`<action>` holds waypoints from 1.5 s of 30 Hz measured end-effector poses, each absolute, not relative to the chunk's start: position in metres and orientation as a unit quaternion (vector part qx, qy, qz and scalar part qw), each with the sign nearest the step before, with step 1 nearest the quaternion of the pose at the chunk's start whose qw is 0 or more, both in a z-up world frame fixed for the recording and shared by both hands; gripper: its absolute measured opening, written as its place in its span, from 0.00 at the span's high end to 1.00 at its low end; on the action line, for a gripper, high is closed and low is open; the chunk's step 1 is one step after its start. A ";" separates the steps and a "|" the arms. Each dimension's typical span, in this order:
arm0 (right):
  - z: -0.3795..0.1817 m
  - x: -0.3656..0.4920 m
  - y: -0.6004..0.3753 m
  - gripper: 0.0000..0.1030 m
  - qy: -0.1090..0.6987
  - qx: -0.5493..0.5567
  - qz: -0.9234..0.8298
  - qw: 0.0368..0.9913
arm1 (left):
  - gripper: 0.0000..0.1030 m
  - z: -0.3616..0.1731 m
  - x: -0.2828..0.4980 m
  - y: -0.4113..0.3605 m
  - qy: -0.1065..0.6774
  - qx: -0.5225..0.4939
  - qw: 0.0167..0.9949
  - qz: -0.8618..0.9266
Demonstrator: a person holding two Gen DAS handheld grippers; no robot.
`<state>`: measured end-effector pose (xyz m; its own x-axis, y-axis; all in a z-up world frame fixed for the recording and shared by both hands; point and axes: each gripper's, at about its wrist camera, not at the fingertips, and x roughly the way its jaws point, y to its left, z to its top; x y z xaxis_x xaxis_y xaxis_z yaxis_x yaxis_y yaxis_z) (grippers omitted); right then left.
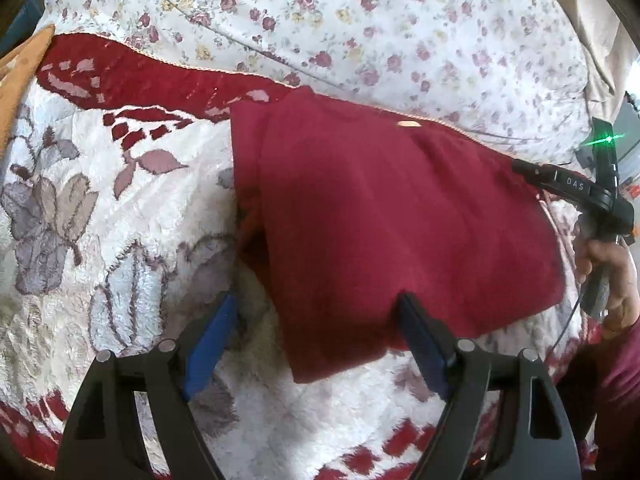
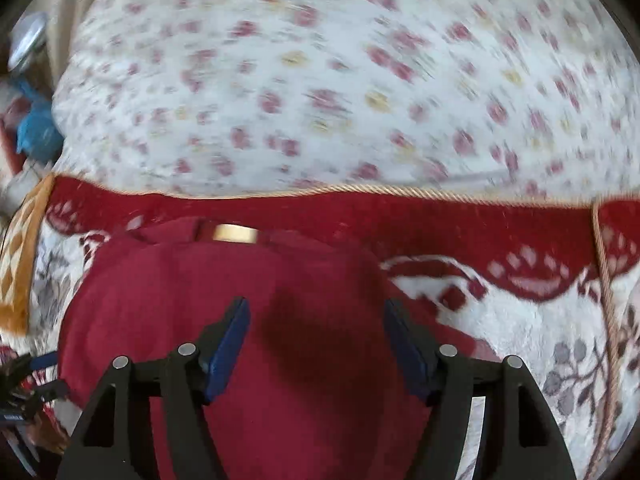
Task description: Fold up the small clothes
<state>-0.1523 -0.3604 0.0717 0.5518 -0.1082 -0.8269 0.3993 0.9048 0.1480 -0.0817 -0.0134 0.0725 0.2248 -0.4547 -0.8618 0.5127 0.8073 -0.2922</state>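
A dark red garment lies folded flat on a white, grey and red flowered blanket. A small pale label shows at its far edge. My left gripper is open, its blue-padded jaws wide, at the garment's near left corner, holding nothing. In the right wrist view the same garment fills the near middle, with its label at the far edge. My right gripper is open just above the garment, holding nothing. The right gripper also shows in the left wrist view at the garment's right edge.
A white bedcover with small pink flowers is bunched behind the blanket. An orange patterned cloth lies at the left. Blue and other items sit at the far left. The right wrist view is motion-blurred.
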 end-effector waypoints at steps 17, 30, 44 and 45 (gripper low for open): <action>0.079 -0.143 -0.338 0.39 0.437 0.145 -0.145 0.876 | 0.20 0.072 -0.084 -0.021 0.513 0.078 0.808 -0.279; 0.052 -0.179 -0.376 0.39 0.446 0.163 -0.227 0.850 | 0.20 0.077 -0.087 -0.018 0.502 0.080 0.817 -0.273; 0.073 -0.280 -0.344 0.33 0.439 0.213 -0.102 0.867 | 0.20 0.082 -0.091 0.016 0.523 -0.004 0.786 -0.328; 0.069 -0.286 -0.340 0.32 0.441 0.219 -0.097 0.865 | 0.20 0.079 -0.093 0.017 0.525 -0.007 0.783 -0.334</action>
<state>-0.2863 -0.3404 0.0691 0.5919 0.0260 -0.8056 0.3603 0.8855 0.2932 -0.0926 0.0174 0.0794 0.2247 -0.5300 -0.8177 0.5157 0.7767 -0.3617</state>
